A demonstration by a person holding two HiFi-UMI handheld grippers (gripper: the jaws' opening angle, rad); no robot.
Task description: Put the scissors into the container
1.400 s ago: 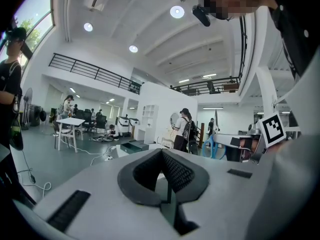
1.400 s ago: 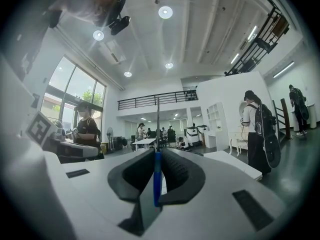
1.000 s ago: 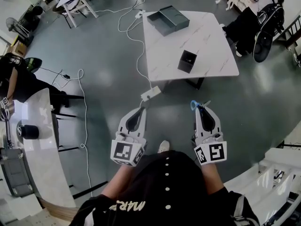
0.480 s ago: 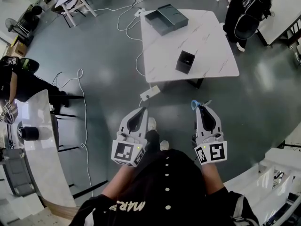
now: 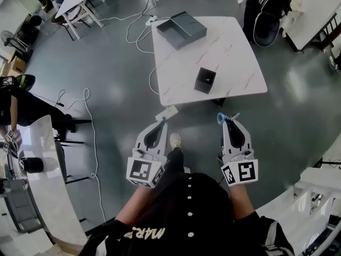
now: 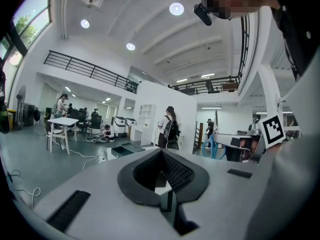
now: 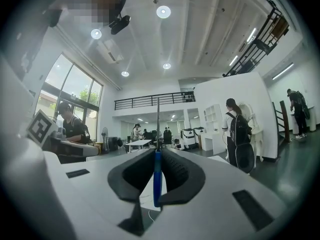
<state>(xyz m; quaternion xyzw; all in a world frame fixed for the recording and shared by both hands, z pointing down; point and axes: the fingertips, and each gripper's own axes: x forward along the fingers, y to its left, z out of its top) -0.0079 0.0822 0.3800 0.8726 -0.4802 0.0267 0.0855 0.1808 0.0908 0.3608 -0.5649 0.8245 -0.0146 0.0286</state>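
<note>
Evidently the carry step: scissors in the right gripper, container well ahead.

The right gripper (image 5: 230,122) has its fingers pinching the scissors (image 5: 220,119), a blue handle poking out at the tips, well short of the small black container (image 5: 205,80), which stands open-topped on the white tabletop (image 5: 234,52). The left gripper (image 5: 160,124), equally far from the container, has its fingers pressed together on nothing. Beyond the container lies a grey tray (image 5: 178,30) that looks empty; the container's inside is too dark to read. Next, I judge, the scissors must come over the container's mouth, tip downward and be released.
</note>
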